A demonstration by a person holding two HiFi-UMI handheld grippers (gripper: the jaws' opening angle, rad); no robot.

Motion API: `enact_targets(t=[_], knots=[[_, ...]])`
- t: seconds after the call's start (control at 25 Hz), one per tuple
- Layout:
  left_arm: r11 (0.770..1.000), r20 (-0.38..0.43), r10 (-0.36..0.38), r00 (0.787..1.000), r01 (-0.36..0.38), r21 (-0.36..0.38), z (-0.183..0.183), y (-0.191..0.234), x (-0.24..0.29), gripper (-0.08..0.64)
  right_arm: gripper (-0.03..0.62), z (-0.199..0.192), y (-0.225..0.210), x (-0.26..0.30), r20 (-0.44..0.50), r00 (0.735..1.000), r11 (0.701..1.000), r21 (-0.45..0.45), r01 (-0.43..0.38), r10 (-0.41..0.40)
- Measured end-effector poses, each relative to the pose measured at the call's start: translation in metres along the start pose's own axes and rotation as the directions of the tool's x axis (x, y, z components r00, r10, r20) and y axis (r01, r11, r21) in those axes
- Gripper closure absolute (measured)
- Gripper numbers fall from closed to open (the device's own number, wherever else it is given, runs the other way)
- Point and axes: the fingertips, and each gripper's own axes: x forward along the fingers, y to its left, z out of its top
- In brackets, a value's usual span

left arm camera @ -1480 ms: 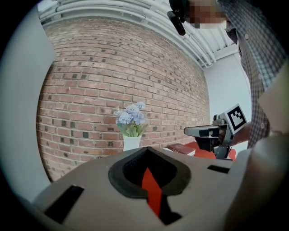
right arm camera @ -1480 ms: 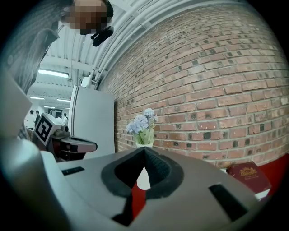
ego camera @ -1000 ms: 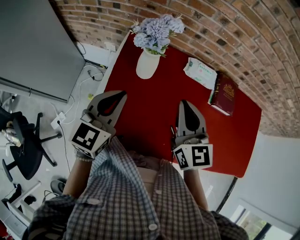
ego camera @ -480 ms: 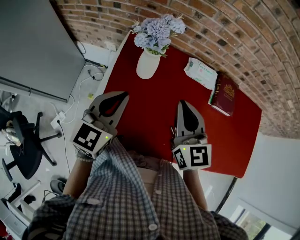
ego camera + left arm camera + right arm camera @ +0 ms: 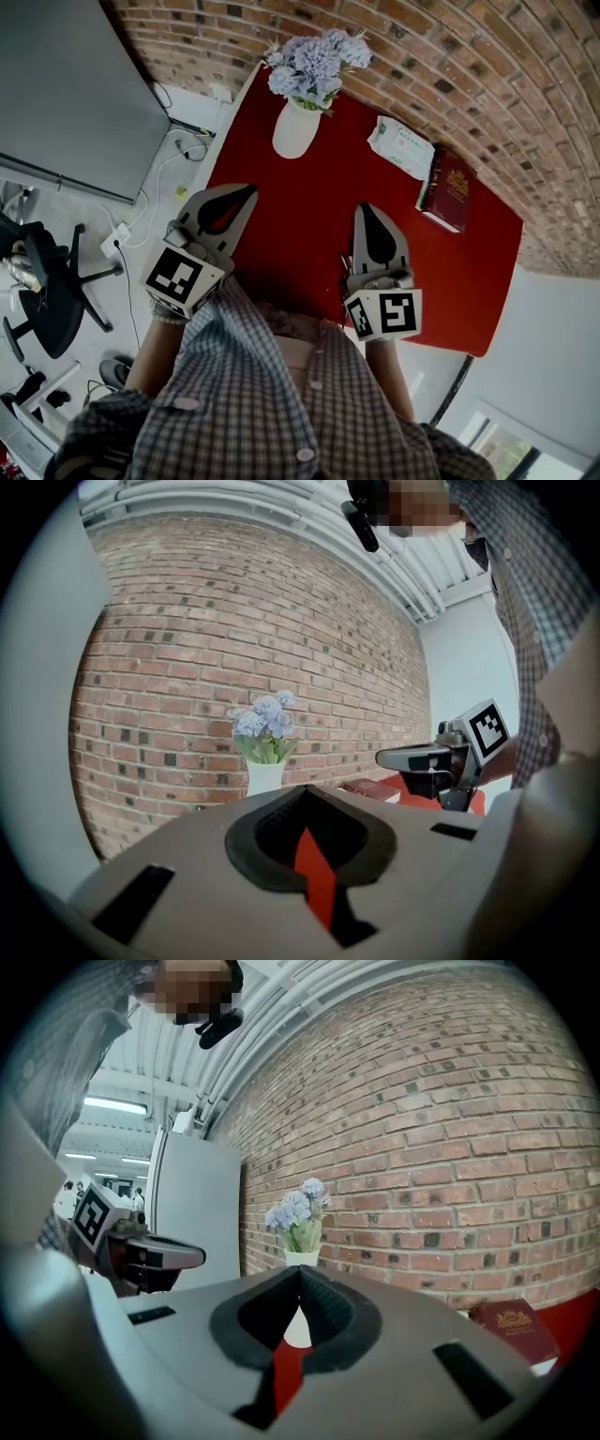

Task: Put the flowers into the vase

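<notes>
Pale blue flowers (image 5: 314, 61) stand in a white vase (image 5: 294, 129) at the far left corner of the red table (image 5: 309, 225), against the brick wall. The same flowers (image 5: 264, 722) and vase (image 5: 264, 776) show ahead in the left gripper view, and the flowers (image 5: 298, 1208) in their vase (image 5: 301, 1257) in the right gripper view too. My left gripper (image 5: 249, 190) hovers at the table's near left edge, shut and empty. My right gripper (image 5: 366, 209) hovers over the near middle of the table, shut and empty.
A packet of tissues (image 5: 400, 145) and a dark red book (image 5: 448, 187) lie at the far right of the table. A brick wall (image 5: 450, 66) runs behind it. Off the left edge are a grey panel (image 5: 66, 94), floor cables (image 5: 159, 178) and an office chair (image 5: 47, 291).
</notes>
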Motion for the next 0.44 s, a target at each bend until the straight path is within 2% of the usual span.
enact_targets(t=[0.44], knots=[[1.0,-0.006,0.008,1.0,-0.008,-0.02,-0.0022,-0.0005,-0.0021,0.554,0.586,-0.005,0.0038,0.0036,-0.026,0.999,1.0,-0.011,-0.019,0.019]])
